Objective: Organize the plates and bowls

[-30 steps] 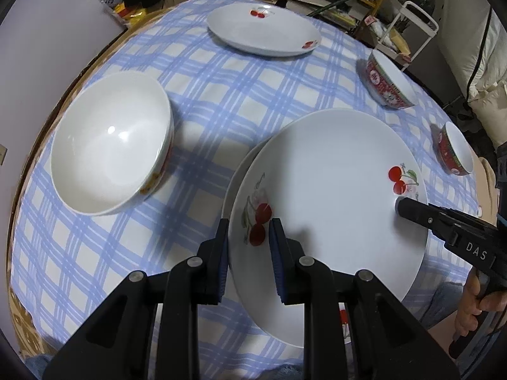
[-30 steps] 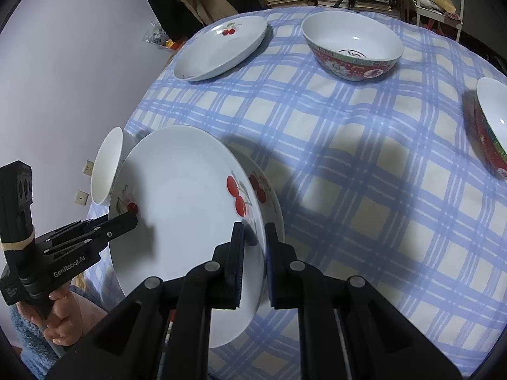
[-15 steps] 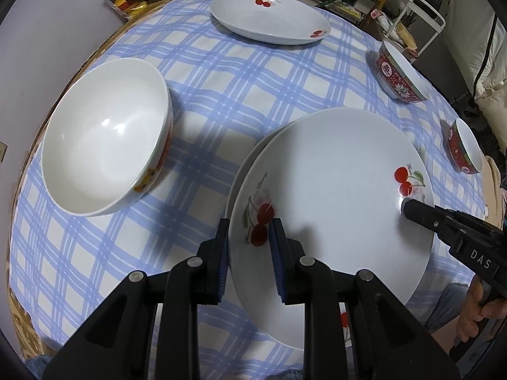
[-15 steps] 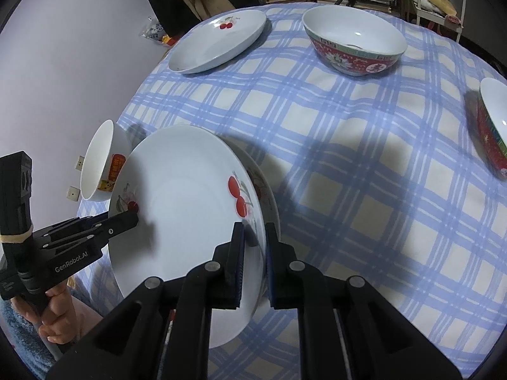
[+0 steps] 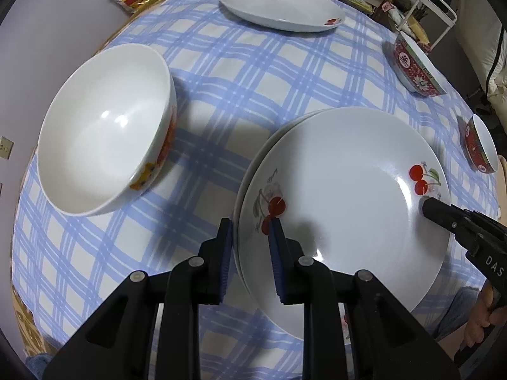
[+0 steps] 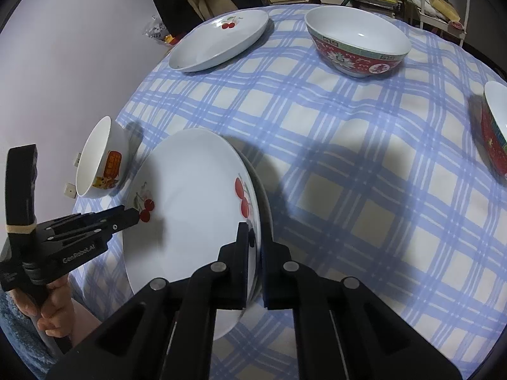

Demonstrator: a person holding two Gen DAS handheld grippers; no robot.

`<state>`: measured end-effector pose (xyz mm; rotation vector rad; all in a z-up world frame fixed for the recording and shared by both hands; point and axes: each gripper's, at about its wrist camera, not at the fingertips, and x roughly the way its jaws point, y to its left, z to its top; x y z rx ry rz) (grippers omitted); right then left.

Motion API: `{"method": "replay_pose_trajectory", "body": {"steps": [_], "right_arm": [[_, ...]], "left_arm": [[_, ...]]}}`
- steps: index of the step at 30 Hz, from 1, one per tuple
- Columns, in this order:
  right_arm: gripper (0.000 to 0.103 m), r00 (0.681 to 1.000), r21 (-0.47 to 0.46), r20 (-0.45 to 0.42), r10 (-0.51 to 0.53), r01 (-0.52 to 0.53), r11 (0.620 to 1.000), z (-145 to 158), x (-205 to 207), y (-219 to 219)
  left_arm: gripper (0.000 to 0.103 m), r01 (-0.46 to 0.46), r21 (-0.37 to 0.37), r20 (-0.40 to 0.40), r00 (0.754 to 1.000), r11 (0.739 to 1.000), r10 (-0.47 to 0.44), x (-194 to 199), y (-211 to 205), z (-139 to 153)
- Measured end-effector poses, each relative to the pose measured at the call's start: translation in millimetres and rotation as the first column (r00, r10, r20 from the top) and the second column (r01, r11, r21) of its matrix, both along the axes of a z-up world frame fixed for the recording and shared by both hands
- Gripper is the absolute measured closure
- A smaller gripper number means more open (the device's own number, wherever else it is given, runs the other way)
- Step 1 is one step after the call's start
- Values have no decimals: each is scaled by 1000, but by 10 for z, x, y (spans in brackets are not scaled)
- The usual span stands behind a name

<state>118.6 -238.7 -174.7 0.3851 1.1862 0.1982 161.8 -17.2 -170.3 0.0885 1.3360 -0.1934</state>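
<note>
Both hands on one white ceramic plate with red cherry print (image 5: 342, 190). Left tongs (image 5: 250, 247) clamped on its near-left rim, blue pads either side. Right tongs (image 6: 255, 253) pressed together on the opposite rim.

Held plate sits directly over a second matching plate (image 5: 253, 155), whose edge shows just beneath on the left side. Cannot tell whether the two touch or a small gap remains.

Judged progress: stacking of plates under way, early stage. One pair nearly joined, release not yet made.

Left to do:
- third cherry plate (image 6: 218, 41) lies alone at the far side of the blue-checked surface (image 5: 253, 72);
- large white bowl with orange label (image 5: 104, 133) stands near the stack, unsorted;
- big red patterned bowl (image 6: 358, 47) and smaller red bowl (image 6: 496, 129) stand apart, not nested.
</note>
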Motion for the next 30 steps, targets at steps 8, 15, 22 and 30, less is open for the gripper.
{"method": "replay_pose_trajectory", "body": {"steps": [8, 15, 22, 30], "right_arm": [[95, 999, -40, 53, -6, 8, 999, 28, -8, 31], [94, 997, -55, 78, -19, 24, 998, 26, -1, 39], [92, 993, -156, 117, 2, 16, 988, 46, -20, 150], [92, 995, -153, 90, -36, 49, 987, -40, -34, 86]], "left_arm": [[81, -18, -10, 13, 1000, 1000, 18, -13, 21, 35], [81, -51, -20, 4, 999, 998, 51, -3, 76, 41], [81, -58, -13, 15, 998, 998, 58, -14, 82, 55], [81, -45, -16, 16, 999, 999, 46, -38, 45, 80]]}}
